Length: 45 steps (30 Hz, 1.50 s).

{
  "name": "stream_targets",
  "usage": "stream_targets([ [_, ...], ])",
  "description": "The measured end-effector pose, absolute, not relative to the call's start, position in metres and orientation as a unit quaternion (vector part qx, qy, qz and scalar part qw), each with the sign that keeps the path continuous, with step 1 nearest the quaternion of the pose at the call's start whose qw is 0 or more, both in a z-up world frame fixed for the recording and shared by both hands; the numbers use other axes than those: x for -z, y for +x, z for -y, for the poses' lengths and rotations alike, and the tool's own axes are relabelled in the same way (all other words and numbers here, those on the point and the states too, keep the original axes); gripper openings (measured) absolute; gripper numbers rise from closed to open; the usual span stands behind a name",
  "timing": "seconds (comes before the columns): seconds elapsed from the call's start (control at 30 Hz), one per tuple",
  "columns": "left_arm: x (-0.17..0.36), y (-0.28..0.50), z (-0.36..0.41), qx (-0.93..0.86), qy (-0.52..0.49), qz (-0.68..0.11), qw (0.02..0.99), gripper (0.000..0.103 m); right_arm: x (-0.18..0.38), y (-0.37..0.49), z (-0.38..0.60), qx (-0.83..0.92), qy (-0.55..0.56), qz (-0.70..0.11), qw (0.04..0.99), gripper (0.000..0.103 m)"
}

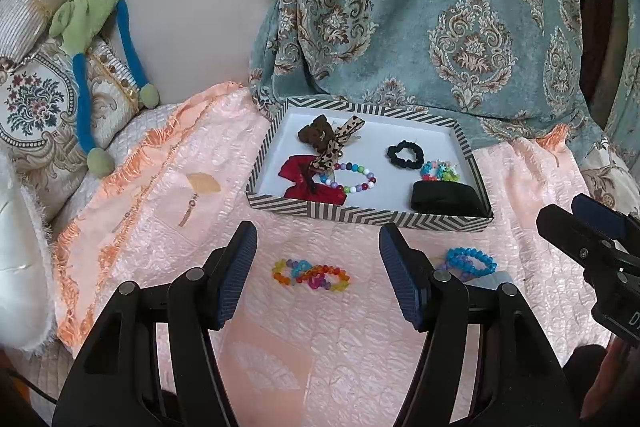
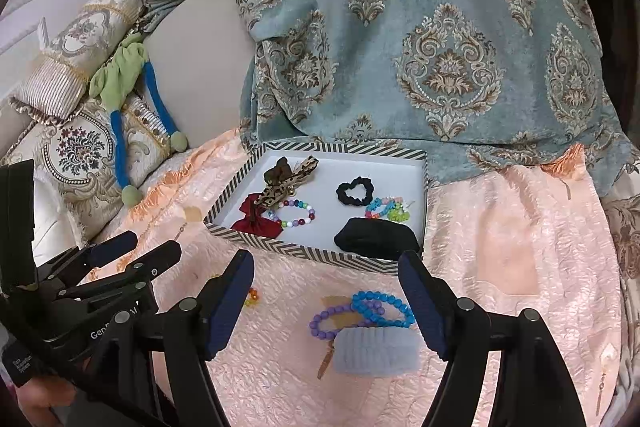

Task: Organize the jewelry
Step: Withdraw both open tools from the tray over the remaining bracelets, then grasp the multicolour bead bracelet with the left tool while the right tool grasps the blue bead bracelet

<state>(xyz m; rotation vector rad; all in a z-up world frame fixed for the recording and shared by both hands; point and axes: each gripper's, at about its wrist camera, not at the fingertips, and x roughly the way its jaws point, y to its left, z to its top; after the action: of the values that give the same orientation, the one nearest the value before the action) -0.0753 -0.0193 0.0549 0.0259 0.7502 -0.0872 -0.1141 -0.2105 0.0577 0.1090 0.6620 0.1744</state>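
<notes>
A striped box (image 1: 360,217) (image 2: 296,253) on the peach cloth holds bows, a multicolour bead bracelet (image 1: 350,179), a black scrunchie (image 1: 405,153), a small bright bracelet and a black band (image 1: 444,197). In the left wrist view my left gripper (image 1: 318,247) is open, above a rainbow bracelet (image 1: 312,275) on the cloth. In the right wrist view my right gripper (image 2: 326,275) is open, above a blue bracelet (image 2: 382,307), a purple bracelet (image 2: 328,321) and a lilac knitted band (image 2: 376,351). Each gripper shows at the edge of the other view.
A teal patterned throw (image 1: 440,7) hangs behind the box. Embroidered cushions (image 1: 36,107) and a green-and-blue soft toy (image 1: 92,27) lie at the left. An earring (image 1: 188,211) lies on the cloth left of the box.
</notes>
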Motion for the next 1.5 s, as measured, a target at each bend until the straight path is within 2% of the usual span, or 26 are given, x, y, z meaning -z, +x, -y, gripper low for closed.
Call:
stream_targets([
  [1.13,-0.042,-0.069,0.019,0.051,0.004,-0.386,0.921,0.064,-0.049,-0.112,0.213,-0.084,0.050,-0.335,0.937,0.073],
  [1.5,-0.027,-0.041,-0.020,0.116,-0.079,-0.457,0.878,0.064,-0.032,-0.105,0.234,-0.103,0.058,-0.356,0.927,0.073],
])
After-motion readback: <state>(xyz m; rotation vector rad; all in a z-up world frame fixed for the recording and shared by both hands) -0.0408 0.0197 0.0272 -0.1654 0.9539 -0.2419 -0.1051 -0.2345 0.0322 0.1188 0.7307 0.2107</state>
